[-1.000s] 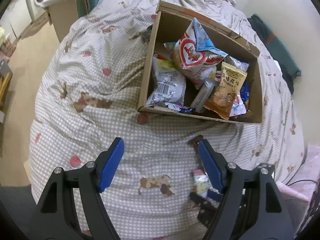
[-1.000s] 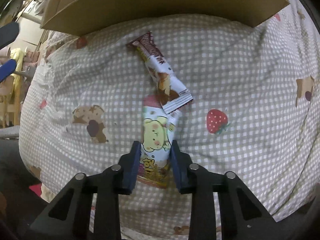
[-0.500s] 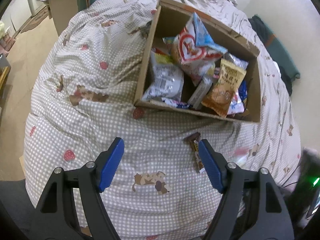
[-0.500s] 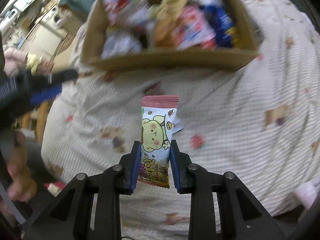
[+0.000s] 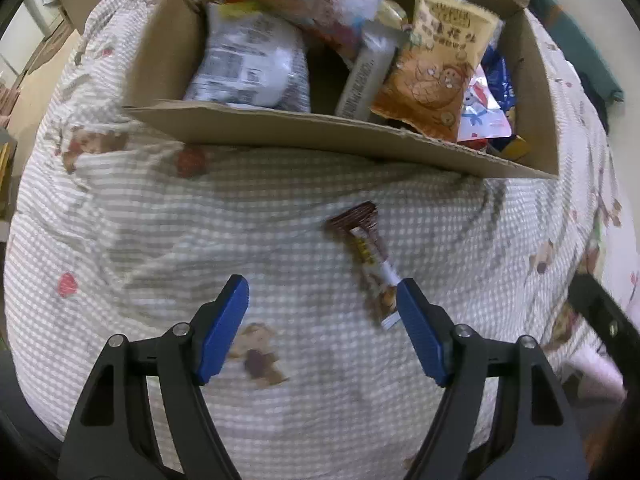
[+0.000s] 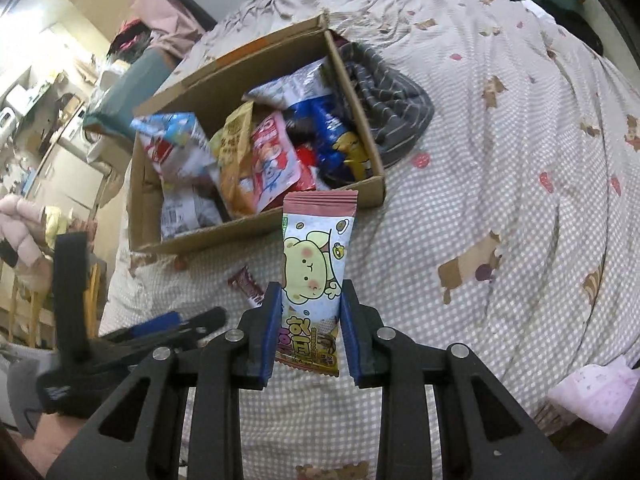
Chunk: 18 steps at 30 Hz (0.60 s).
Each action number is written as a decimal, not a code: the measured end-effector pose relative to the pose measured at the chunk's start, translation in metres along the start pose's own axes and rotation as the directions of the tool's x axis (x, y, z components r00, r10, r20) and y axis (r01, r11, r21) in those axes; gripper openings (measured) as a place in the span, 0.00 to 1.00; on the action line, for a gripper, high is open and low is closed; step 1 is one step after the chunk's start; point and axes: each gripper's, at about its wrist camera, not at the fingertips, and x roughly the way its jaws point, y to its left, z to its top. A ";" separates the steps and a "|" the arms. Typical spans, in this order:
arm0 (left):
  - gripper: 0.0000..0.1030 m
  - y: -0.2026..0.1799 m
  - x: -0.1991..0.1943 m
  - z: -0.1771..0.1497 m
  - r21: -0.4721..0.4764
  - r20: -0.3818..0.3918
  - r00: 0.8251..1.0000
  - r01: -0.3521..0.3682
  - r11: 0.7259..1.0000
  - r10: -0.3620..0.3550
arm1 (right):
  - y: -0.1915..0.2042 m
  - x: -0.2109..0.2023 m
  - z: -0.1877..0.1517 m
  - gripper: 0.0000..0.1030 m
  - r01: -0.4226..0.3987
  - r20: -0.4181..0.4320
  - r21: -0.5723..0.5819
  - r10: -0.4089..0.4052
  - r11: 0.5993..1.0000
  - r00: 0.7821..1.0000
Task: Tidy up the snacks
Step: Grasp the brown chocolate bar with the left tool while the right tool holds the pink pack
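While right gripper (image 6: 307, 330) clamps bear snack pack (image 6: 314, 266) at frame centre, left gripper (image 5: 322, 330) gapes empty; chocolate bar (image 5: 370, 264) beside its right finger, full cardboard box (image 5: 320, 130) above.

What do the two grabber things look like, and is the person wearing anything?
Both the left gripper and the right gripper are black plastic frames with triangular cut-outs and silver bolts. Their fingers carry flat blue pads. A puffy pink sleeve shows at the right view's edge.
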 end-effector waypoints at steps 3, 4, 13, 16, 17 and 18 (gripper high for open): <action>0.71 -0.012 0.016 0.000 -0.039 -0.024 1.000 -0.010 0.999 0.009 | -0.006 0.002 -0.004 0.29 0.016 -0.008 0.014 -0.015 1.000 1.000; 0.71 -0.016 0.023 -0.001 -0.052 -0.034 0.999 -0.014 0.999 0.012 | -0.007 0.004 -0.005 0.29 0.015 -0.013 0.018 -0.015 1.000 1.000; 0.53 -0.039 0.056 0.002 -0.020 -0.069 0.994 -0.083 0.996 0.082 | -0.018 -0.006 -0.002 0.28 -0.057 0.013 0.099 0.056 0.993 0.998; 0.28 -0.050 0.054 -0.002 0.042 -0.053 0.993 -0.103 0.994 0.106 | -0.015 -0.007 0.000 0.28 -0.068 0.018 0.089 0.067 0.994 0.998; 0.19 -0.054 0.053 -0.002 0.051 -0.051 0.993 -0.104 0.993 0.106 | -0.013 -0.007 0.000 0.28 -0.070 0.019 0.083 0.069 0.994 0.997; 0.17 -0.054 0.051 -0.003 0.059 -0.049 0.993 -0.104 0.993 0.107 | -0.012 -0.007 0.000 0.29 -0.073 0.019 0.081 0.072 0.994 0.997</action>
